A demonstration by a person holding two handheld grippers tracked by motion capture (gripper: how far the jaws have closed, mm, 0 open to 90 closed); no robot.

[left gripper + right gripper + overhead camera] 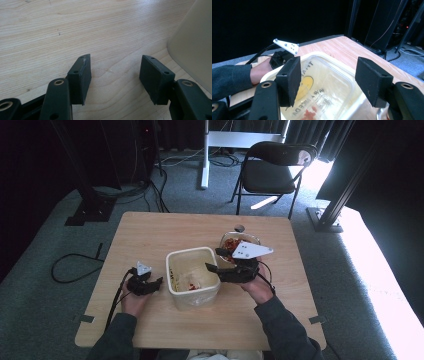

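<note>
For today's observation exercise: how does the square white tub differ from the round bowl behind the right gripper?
The square white tub is larger and straight-walled; the round bowl is smaller and looks clear. The tub sits mid-table, between the two grippers, holding only a few red scraps; the bowl sits farther back, heaped with reddish food and partly hidden by the right gripper. Both stand upright and uncovered.

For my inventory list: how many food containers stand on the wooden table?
2. The square white plastic tub stands at the table's middle, between both grippers. The round clear bowl with reddish food stands behind the right gripper, which partly hides it.
</note>
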